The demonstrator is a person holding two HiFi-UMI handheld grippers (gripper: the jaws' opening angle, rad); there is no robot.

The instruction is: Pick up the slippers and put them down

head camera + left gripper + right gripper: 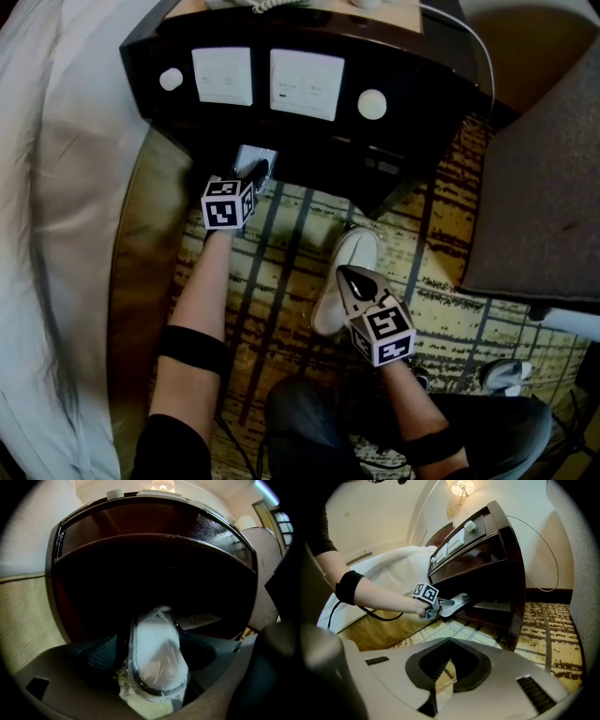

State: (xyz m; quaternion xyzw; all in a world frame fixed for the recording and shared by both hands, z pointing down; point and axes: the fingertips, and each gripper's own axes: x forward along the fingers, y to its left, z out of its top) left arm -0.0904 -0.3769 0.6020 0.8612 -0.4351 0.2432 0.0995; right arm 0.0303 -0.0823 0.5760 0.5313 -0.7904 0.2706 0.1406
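Half done, I judge.
My left fingers [101,656] apart round wrapped slipper [157,653], seemingly released; right fingers [436,660] together, empty, other slipper [330,300] just beside them.

Black armbands [192,349]; marker cubes [228,203] on left gripper [258,174] and right gripper [352,276].

A dark wooden nightstand [309,159] is standing on a patterned carpet [281,272], its curved top carrying two white switch panels [307,84] and round knobs [372,104]; white bedding [56,187] is lying along its left side; a grey upholstered seat [553,187] is sitting to its right; a wall lamp [461,488] is glowing above it; a thin cable [553,550] is looping down the wall beside it.
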